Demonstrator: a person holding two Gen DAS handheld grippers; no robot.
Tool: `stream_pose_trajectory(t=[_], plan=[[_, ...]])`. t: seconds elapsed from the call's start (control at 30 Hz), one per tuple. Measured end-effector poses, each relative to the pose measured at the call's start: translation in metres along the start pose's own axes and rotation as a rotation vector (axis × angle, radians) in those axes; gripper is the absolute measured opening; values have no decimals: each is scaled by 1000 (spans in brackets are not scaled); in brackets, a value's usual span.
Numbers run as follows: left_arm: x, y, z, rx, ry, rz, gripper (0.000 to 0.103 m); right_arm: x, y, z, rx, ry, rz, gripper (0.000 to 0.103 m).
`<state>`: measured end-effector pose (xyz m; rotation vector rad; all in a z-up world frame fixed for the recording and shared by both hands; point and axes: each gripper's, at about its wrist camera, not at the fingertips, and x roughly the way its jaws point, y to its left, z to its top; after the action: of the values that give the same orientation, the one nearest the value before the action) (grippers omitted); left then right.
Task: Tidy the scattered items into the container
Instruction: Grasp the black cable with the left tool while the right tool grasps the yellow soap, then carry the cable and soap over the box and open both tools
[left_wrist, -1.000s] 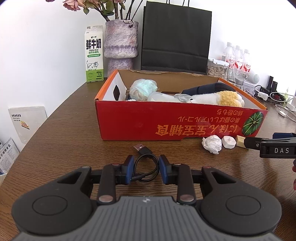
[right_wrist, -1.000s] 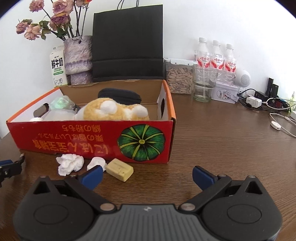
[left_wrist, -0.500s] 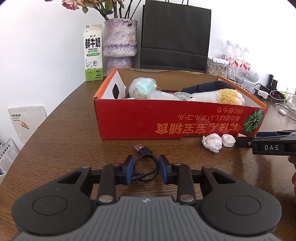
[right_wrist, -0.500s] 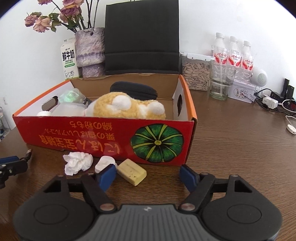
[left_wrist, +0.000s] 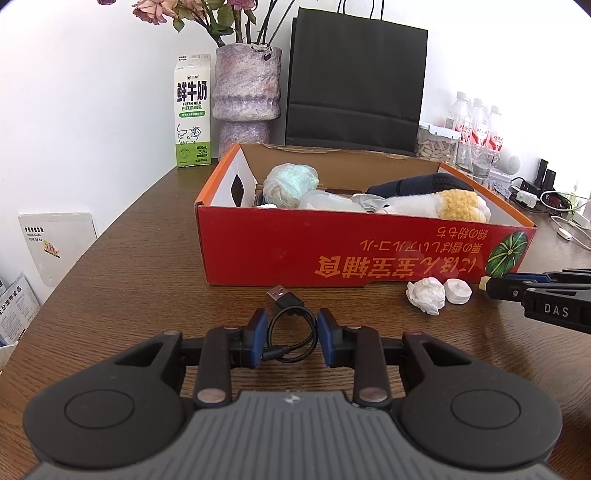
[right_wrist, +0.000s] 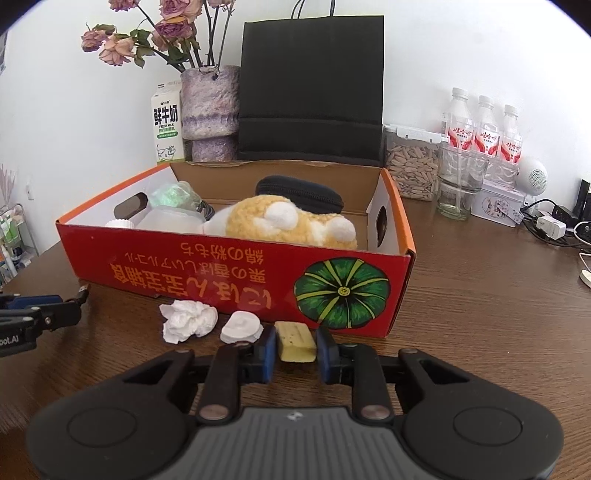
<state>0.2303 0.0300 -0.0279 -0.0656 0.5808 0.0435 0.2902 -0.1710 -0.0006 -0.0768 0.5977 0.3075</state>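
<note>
Nearest in the left wrist view, the left gripper (left_wrist: 290, 341) sits low over the brown wood-grain surface (left_wrist: 129, 280), its blue pads closed narrow on a coiled black cable (left_wrist: 291, 330) whose plug end lies just ahead on the wood. In the right wrist view, the right gripper (right_wrist: 295, 352) has its jaws just drawn in around a yellow block (right_wrist: 295, 338); both pads sit at the block's sides, though whether they press on it I cannot tell.

Just left of the block lie a white round cap-like piece (right_wrist: 242, 326) and a crumpled white tissue (right_wrist: 188, 319), both on the surface close to the front wall of the red cardboard box (right_wrist: 207, 273). The box is open-topped, with a green pumpkin picture and upside-down orange lettering. Inside it rest a yellow-and-white plush toy (right_wrist: 291, 223), a dark zipped case (right_wrist: 299, 194), a pale green bundle (right_wrist: 171, 195) and a clear plastic container (right_wrist: 171, 221).

Behind the box, against the white wall, stand a milk carton (left_wrist: 192, 110), a mottled purple vase (left_wrist: 245, 96) with dried roses, and a black paper bag (left_wrist: 356, 79). Further right are a jar of seeds (right_wrist: 412, 166), an empty glass (right_wrist: 460, 181), three water bottles (right_wrist: 484, 127), a small tin (right_wrist: 498, 203) and a tangle of chargers and cords (right_wrist: 554, 227). At the left edge, papers (left_wrist: 55, 245) lean against the wall below the surface.
</note>
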Motion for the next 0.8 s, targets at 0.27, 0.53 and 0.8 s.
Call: stream_pose_trajectory(t=[0.27,0.53,0.8], plan=[[-21,1,6,-37,-90,-3,30,-27,10,1,-13,-89,32,22],[-51,-11,48,-41,-217,-73,30,-66,29,29,-86,-275,59,21],[-28,-36,102,-14,-330,-50,30,-55,48,85,-123,-360,68,22]])
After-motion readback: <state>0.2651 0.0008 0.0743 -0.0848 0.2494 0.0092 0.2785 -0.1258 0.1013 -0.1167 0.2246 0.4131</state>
